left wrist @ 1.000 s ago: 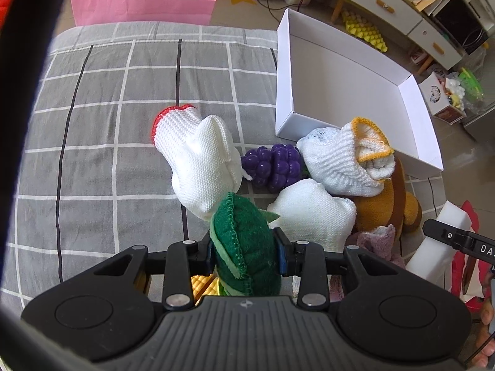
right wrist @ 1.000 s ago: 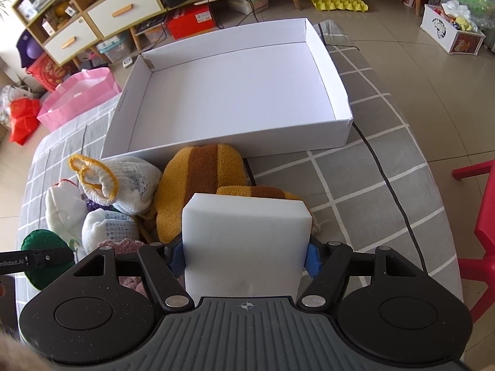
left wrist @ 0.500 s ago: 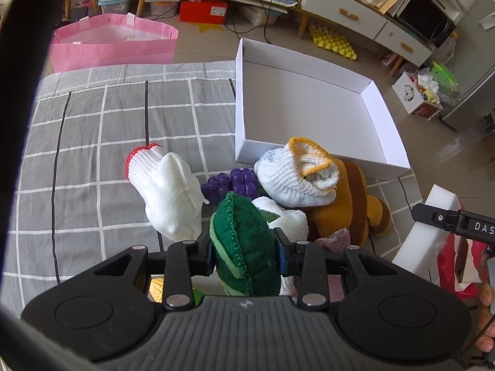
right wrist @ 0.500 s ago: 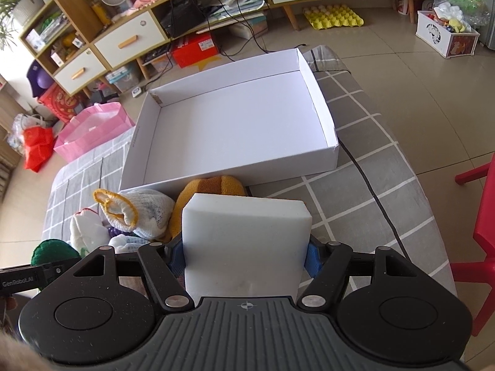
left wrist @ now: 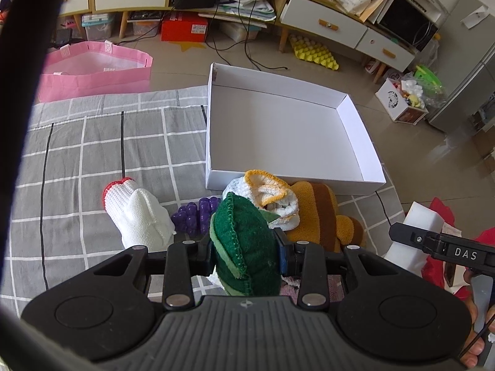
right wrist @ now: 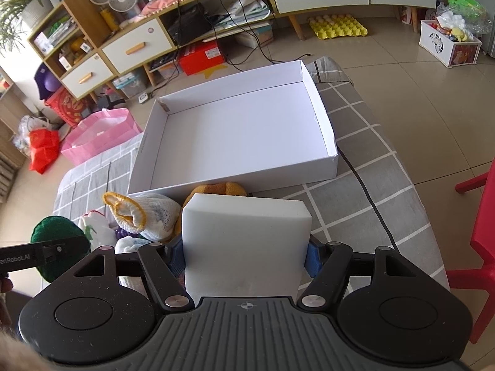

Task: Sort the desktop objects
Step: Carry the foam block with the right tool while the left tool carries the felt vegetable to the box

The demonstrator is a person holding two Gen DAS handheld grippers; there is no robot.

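Left gripper: pinching a green felt toy, held above the pile at the checked cloth's near edge. Right gripper: clamped on a white sponge block, long axis across the jaws. Empty white box at the far edge. Advice: carry both clear over the near wall before releasing.

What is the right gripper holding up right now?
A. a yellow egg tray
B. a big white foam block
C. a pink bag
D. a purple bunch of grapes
B. In the right wrist view the right gripper has its pads pressed on both sides of the white foam block, which sits in front of the empty white box.
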